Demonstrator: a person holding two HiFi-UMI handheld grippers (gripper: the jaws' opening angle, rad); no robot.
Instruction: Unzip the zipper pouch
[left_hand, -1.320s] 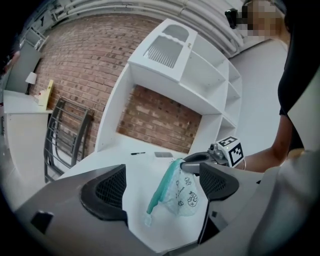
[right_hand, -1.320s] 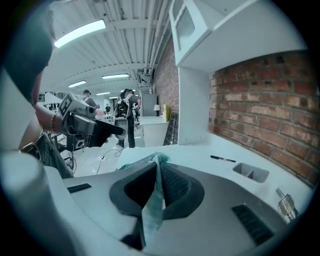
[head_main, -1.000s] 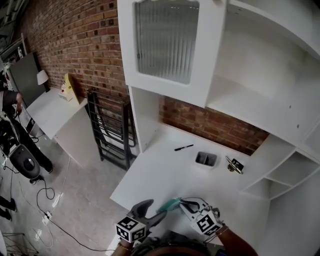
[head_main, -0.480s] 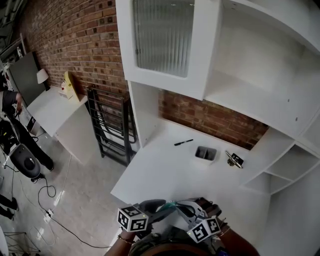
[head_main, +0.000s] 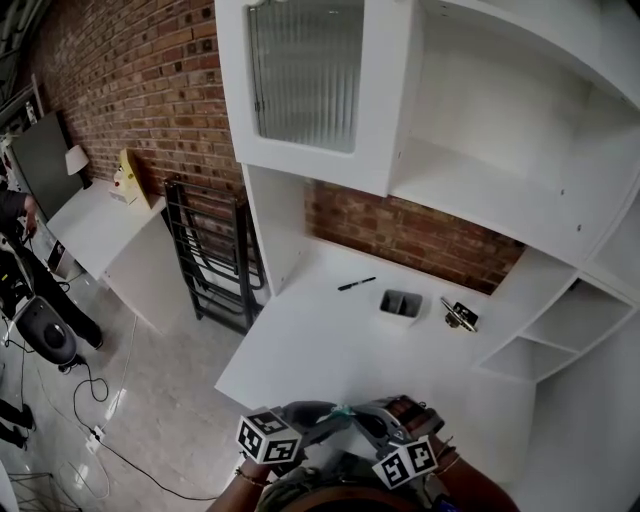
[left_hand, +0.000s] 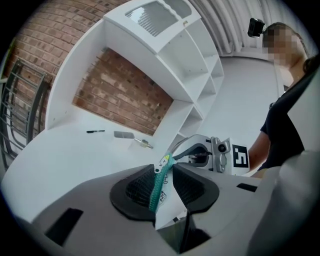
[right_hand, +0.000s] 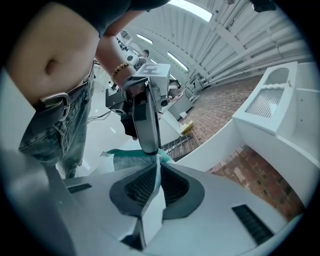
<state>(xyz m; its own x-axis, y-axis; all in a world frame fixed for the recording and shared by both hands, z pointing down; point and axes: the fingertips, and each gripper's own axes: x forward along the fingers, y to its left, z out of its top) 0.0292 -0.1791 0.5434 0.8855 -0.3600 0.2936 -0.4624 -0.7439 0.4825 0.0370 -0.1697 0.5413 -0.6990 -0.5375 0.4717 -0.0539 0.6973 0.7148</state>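
The zipper pouch (left_hand: 159, 182) is white fabric with small printed figures and a teal zipper tape along one edge; it is held up in the air, pinched at both ends, tape standing edge-on

Zipper pouch (head_main: 343, 411) hung over the desk's (head_main: 320, 350) near edge, pen (head_main: 356, 284) lay far back, small tray (head_main: 401, 303) right of it, metal clip (head_main: 459, 316) further right, rack (head_main: 208, 250) stood left of desk.
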